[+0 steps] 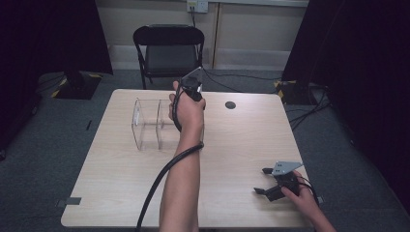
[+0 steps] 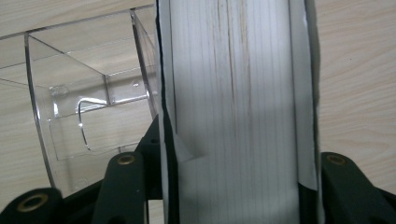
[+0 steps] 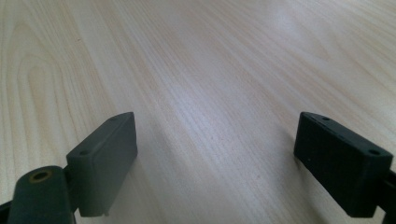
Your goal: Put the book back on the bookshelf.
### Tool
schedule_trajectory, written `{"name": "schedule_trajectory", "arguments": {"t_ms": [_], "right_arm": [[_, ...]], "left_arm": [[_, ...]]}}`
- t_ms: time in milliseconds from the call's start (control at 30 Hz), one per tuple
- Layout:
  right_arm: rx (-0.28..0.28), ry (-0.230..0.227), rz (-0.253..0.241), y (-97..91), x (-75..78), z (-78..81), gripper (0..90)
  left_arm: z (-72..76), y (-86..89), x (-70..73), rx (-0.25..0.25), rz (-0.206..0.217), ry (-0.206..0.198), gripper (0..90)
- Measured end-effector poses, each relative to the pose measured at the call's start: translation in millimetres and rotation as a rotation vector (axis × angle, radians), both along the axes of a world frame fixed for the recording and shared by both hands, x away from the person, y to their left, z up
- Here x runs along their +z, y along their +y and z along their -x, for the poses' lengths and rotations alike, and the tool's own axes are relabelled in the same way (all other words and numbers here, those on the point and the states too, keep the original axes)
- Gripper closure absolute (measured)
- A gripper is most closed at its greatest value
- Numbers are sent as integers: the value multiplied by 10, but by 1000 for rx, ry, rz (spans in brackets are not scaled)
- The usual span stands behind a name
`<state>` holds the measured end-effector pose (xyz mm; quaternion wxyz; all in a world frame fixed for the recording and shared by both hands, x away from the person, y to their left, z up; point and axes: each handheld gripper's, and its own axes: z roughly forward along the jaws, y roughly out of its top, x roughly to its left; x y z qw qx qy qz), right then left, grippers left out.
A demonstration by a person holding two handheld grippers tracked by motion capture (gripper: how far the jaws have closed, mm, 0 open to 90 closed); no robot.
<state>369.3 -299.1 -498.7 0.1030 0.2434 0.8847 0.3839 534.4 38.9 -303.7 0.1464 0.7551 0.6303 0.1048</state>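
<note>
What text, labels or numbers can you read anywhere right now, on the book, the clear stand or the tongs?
None readable.
Book between the left tongs: page edges face the camera, no print showing.
Clear acrylic stand: no label or marking.
Right tongs, open over the table: plain black pads, no text.
Wall socket: too small to tell any marking.

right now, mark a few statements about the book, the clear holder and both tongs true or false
1. The left tongs grip a book by its covers. True.
2. The clear acrylic holder lies beside the right tongs. False: it stands by the left hand, across the wooden table.
3. The right tongs are open with nothing between them. True.
4. The book lies flat inside the holder. False: it is held beside the holder.
</note>
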Motion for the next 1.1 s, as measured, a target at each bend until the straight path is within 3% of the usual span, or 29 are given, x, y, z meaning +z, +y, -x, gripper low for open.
{"name": "schedule_trajectory", "arguments": {"t_ms": [400,767,867,933,1100], "right_arm": [[-1,1,0,0,0,0,128],[0,0,1,0,0,0,127],[0,0,1,0,0,0,127],[1,0,1,0,0,0,127],[1,0,0,0,0,0,127]], "left_arm": [[57,52,16,-20,45,3,457],[125,71,66,-46,47,-7,438],[141,85,76,-53,55,-2,433],[152,97,82,-39,71,27,407],[177,101,112,-58,63,18,401]]}}
